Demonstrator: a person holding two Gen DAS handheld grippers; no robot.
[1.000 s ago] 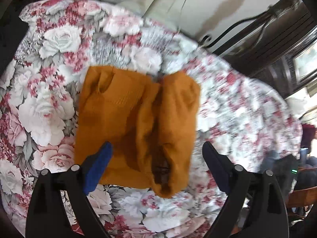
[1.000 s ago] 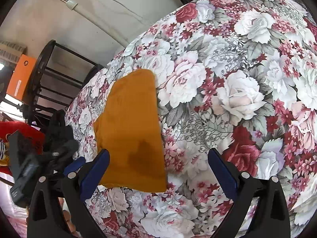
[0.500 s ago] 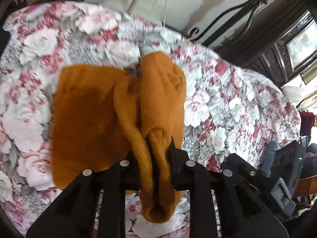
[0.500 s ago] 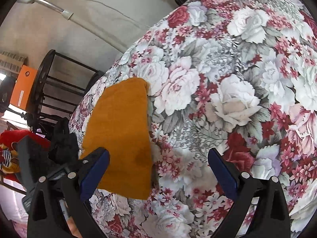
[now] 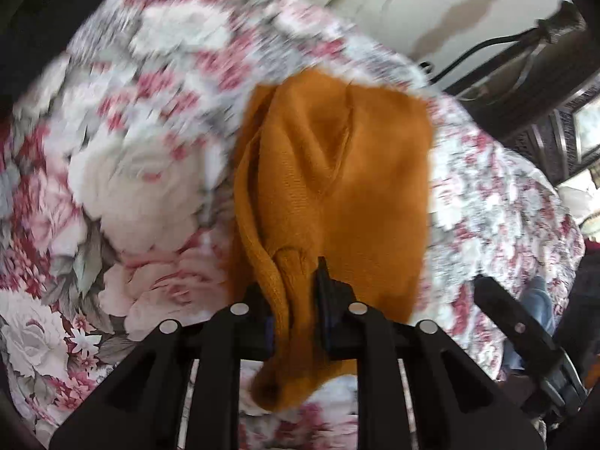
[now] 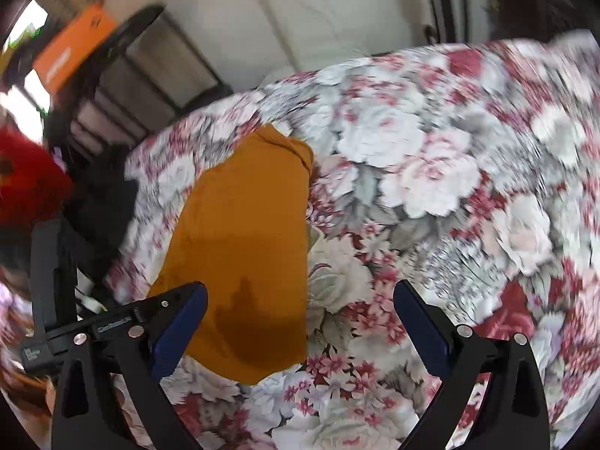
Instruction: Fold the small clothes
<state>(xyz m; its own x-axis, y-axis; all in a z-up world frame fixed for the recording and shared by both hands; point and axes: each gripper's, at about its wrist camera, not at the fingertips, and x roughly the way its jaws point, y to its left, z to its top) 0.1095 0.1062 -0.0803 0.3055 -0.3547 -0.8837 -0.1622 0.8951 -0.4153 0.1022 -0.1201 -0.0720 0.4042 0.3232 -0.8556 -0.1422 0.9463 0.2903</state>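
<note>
An orange knit garment (image 5: 337,187) lies partly folded on the floral cloth (image 5: 142,172). My left gripper (image 5: 296,292) is shut on a bunched edge of it at the near side, and the held fabric drapes over the rest. The right wrist view shows the same garment (image 6: 243,232) flat at the left of centre. My right gripper (image 6: 300,315) is open above the cloth, its left finger over the garment's near edge, with nothing between the pads.
The floral cloth (image 6: 431,172) covers a rounded surface that drops off at the edges. A black rack and an orange box (image 6: 71,52) stand at the far left. Dark furniture (image 5: 543,86) and cables lie beyond the far right edge.
My left gripper closed on the garment's near edge and carried that fold across to the right. My right gripper swung and rolled, still open; the garment now sits nearer its left finger.
</note>
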